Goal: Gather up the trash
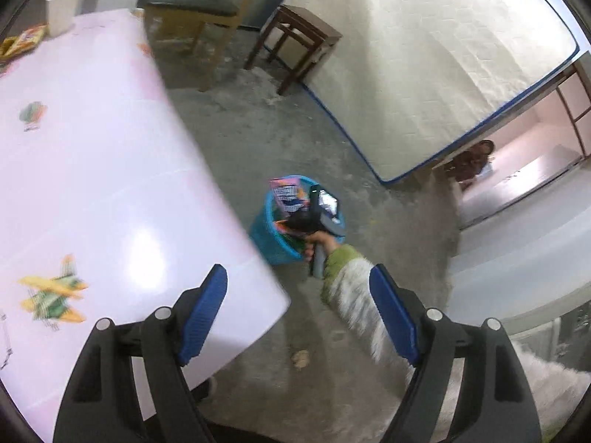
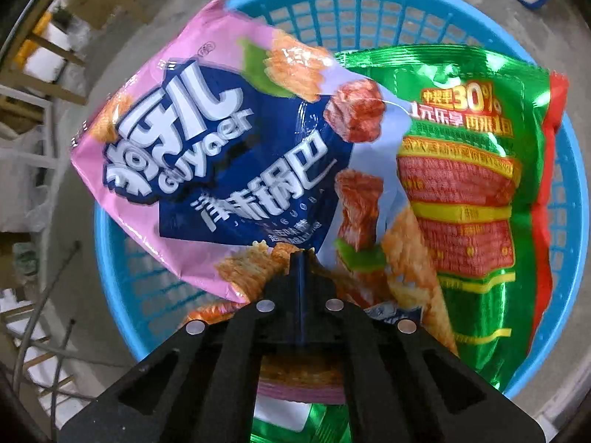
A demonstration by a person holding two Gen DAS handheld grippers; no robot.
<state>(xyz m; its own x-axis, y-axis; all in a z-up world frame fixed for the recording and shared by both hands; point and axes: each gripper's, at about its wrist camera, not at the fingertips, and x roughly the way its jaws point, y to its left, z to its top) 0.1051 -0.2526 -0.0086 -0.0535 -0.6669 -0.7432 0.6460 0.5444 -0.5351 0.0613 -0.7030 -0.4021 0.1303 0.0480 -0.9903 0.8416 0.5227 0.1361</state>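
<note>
Right tongs (image 2: 303,258) clenched on a pink snack bag (image 2: 221,147) over a blue basket (image 2: 369,11); left tongs (image 1: 297,295) released beside the tabletop (image 1: 110,184).

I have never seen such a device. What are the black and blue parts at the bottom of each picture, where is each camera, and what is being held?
They are hand-held grippers, one per hand, each carrying its own camera that looks along its fingers. In the left view, the left gripper is open and empty, beside a pink table; the person's right hand reaches to a blue basket on the floor. In the right view, the right gripper is shut on a pink snack bag over the basket, where a green wrapper already lies.
</note>
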